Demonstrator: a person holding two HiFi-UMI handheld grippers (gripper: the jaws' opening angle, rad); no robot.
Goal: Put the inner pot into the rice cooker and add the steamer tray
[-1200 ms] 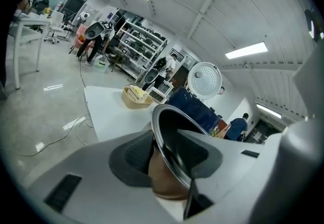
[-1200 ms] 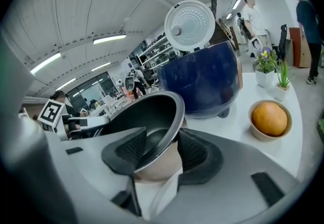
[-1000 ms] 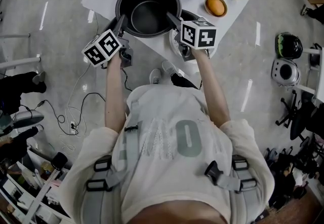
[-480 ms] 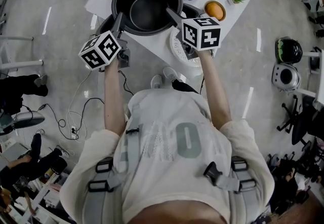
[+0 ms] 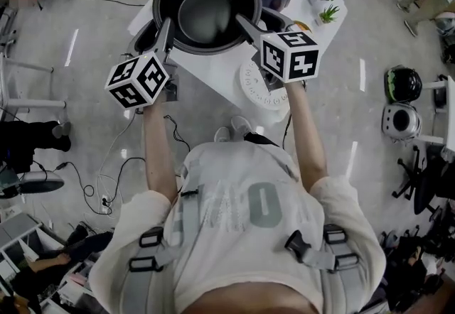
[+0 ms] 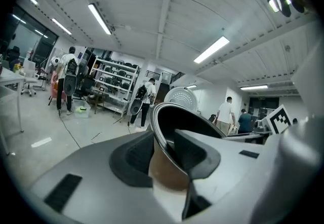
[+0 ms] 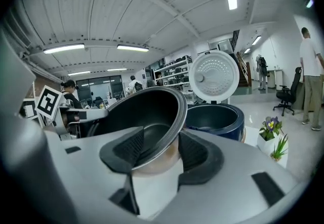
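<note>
Both astride inner pot [image 5: 206, 14] rim | left hand-held gripper [image 6: 163, 154] clamped | right hand-held gripper [image 7: 159, 152] opening

**What you are wearing**

You wear a loose, cream-white shirt [image 5: 227, 170] with wide sleeves [image 5: 345, 195] that end above the elbow. A large grey "0" [image 5: 264, 199] is printed on the front, perhaps among fainter letters. Grey harness straps [image 5: 185, 214] with black buckles [image 5: 300, 244] cross both shoulders. Pale trainers [image 5: 240, 124] show below.
</note>
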